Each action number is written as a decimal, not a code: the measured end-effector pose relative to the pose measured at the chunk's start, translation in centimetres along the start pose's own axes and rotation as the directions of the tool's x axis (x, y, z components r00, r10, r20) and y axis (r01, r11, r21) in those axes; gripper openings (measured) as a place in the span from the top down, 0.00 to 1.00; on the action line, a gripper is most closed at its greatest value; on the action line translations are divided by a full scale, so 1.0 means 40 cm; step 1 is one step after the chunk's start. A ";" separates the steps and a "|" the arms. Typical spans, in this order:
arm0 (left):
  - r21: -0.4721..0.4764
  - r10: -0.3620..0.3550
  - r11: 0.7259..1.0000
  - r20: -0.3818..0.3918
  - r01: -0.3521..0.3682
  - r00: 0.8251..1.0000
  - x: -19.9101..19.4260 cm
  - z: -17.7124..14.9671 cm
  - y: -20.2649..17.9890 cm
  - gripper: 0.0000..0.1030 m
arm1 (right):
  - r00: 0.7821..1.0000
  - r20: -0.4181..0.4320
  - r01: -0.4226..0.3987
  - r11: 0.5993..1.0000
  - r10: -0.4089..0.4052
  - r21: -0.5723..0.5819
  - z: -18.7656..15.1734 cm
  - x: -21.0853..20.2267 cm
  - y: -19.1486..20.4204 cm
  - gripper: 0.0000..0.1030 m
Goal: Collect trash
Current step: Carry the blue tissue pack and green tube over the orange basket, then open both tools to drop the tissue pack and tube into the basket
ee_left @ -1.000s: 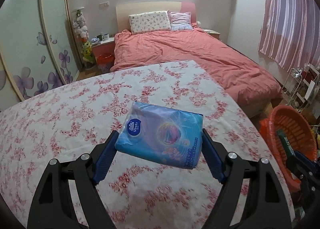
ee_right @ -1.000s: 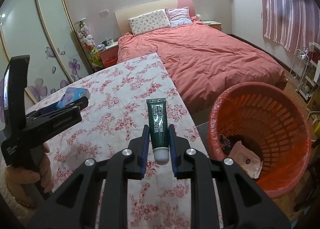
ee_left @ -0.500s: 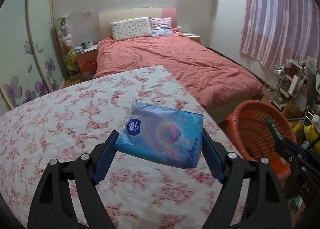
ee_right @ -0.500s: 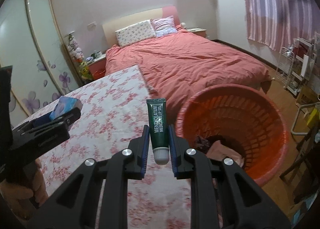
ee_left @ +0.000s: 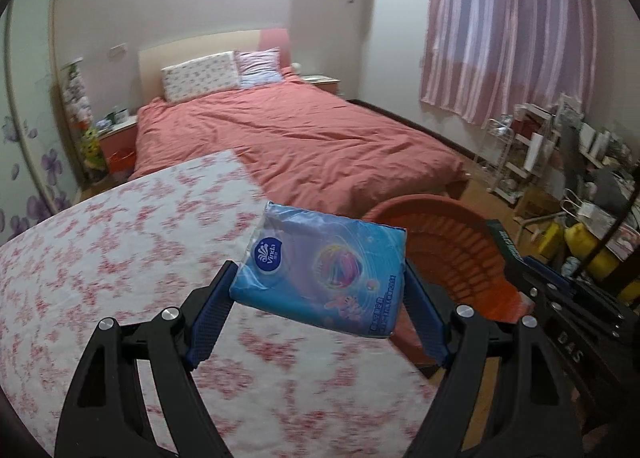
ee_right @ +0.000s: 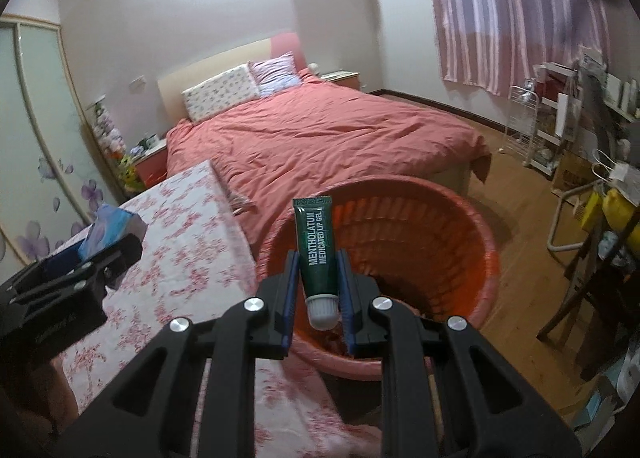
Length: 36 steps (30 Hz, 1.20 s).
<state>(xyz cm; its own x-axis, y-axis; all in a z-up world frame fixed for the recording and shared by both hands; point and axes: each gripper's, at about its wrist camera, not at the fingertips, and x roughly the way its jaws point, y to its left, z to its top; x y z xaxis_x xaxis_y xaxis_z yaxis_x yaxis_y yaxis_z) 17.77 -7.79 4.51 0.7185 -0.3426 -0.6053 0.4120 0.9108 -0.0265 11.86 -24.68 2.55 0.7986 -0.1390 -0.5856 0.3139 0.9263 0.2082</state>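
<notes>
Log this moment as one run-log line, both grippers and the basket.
left gripper: shut on tissue pack, over table edge | right gripper: shut on lip gel tube, above orange basket | nothing dropped yet

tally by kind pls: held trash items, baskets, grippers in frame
Held trash items: 2, tissue pack in left gripper, lip gel tube in right gripper
Orange baskets: 1
Grippers: 2
Total: 5

Tissue pack (ee_left: 320, 270): between left gripper (ee_left: 318, 298) pads, above table (ee_left: 120, 258) edge. Tube (ee_right: 317, 254): between right gripper (ee_right: 318, 290) pads, over basket (ee_right: 460, 225). Basket: right of table. Bed (ee_right: 320, 137): beyond both.
</notes>
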 end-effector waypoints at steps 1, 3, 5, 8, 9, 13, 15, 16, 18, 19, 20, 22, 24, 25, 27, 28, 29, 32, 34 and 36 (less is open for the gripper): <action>0.007 -0.011 1.000 0.003 0.011 1.000 -0.001 0.001 -0.012 0.23 | 1.000 0.006 0.003 1.000 -0.003 0.007 0.001 -0.005 -0.007 0.81; 0.018 -0.036 0.999 0.007 0.036 0.999 0.001 0.003 -0.035 0.23 | 1.000 0.019 0.009 1.000 -0.009 0.022 0.006 -0.012 -0.028 0.81; 0.029 -0.055 0.998 0.011 0.055 0.998 0.001 0.001 -0.054 0.23 | 0.999 0.028 0.017 0.999 -0.019 0.037 0.010 -0.020 -0.052 0.81; 0.046 -0.084 0.995 0.012 0.084 0.996 0.009 0.001 -0.085 0.23 | 0.999 0.041 0.024 0.998 -0.026 0.060 0.014 -0.028 -0.086 0.81; 0.050 -0.092 0.995 0.011 0.092 0.996 0.012 0.001 -0.094 0.23 | 0.999 0.046 0.023 0.997 -0.026 0.069 0.014 -0.031 -0.099 0.81; 0.066 -0.119 0.991 0.001 0.119 0.993 0.034 0.001 -0.132 0.23 | 0.998 0.053 0.017 0.996 -0.022 0.093 0.014 -0.029 -0.132 0.81; 0.072 -0.128 0.989 -0.009 0.129 0.992 0.049 -0.003 -0.150 0.23 | 0.998 0.053 0.015 0.995 -0.021 0.102 0.016 -0.023 -0.148 0.81; 0.075 -0.131 0.988 -0.013 0.132 0.991 0.057 -0.004 -0.157 0.23 | 0.998 0.053 0.014 0.994 -0.020 0.105 0.015 -0.023 -0.154 0.81; 0.078 -0.136 0.988 -0.017 0.137 0.991 0.064 -0.006 -0.168 0.23 | 0.998 0.053 0.012 0.994 -0.018 0.110 0.016 -0.018 -0.164 0.81; 0.080 -0.137 0.987 -0.020 0.138 0.990 0.069 -0.007 -0.173 0.23 | 0.998 0.053 0.009 0.994 -0.015 0.113 0.018 -0.014 -0.170 0.81; 0.082 -0.138 0.987 -0.023 0.139 0.990 0.076 -0.008 -0.177 0.23 | 0.998 0.053 0.007 0.993 -0.013 0.115 0.019 -0.009 -0.174 0.81; 0.084 -0.138 0.987 -0.027 0.140 0.990 0.087 -0.007 -0.186 0.23 | 0.998 0.054 0.004 0.993 -0.010 0.117 0.021 -0.002 -0.179 0.81; 0.084 -0.139 0.986 -0.031 0.141 0.990 0.098 -0.005 -0.191 0.23 | 0.999 0.054 0.000 0.993 -0.007 0.119 0.024 0.007 -0.186 0.81; 0.084 -0.139 0.987 -0.031 0.141 0.990 0.098 -0.004 -0.194 0.23 | 0.999 0.054 -0.002 0.993 -0.005 0.121 0.027 0.011 -0.190 0.81; 0.082 -0.138 0.987 -0.034 0.141 0.990 0.109 -0.002 -0.199 0.23 | 0.999 0.054 -0.006 0.992 0.000 0.124 0.031 0.021 -0.194 0.81; 0.081 -0.138 0.987 -0.036 0.140 0.990 0.112 -0.003 -0.202 0.23 | 0.999 0.054 -0.009 0.992 0.002 0.125 0.034 0.026 -0.197 0.81; 0.081 -0.138 0.987 -0.037 0.141 0.990 0.115 -0.003 -0.205 0.23 | 0.998 0.055 -0.012 0.992 0.005 0.127 0.038 0.031 -0.200 0.81; 0.085 -0.139 0.986 -0.038 0.142 0.990 0.126 0.000 -0.214 0.23 | 0.998 0.056 -0.018 0.991 0.011 0.129 0.044 0.043 -0.202 0.81; 0.087 -0.138 0.986 -0.041 0.141 0.990 0.134 0.000 -0.220 0.23 | 0.998 0.059 -0.022 0.991 0.014 0.130 0.046 0.048 -0.202 0.81; 0.088 -0.136 0.986 -0.043 0.139 0.990 0.144 0.003 -0.224 0.23 | 0.998 0.060 -0.027 0.991 0.019 0.133 0.051 0.055 -0.207 0.81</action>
<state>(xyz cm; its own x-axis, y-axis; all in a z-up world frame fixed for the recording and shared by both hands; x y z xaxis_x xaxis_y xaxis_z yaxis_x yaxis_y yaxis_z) 18.27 -17.93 1.36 0.6312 -0.4527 -0.6298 0.5553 0.8307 -0.0405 12.06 -33.36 1.14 0.8338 -0.1420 -0.5334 0.3576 0.8751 0.3261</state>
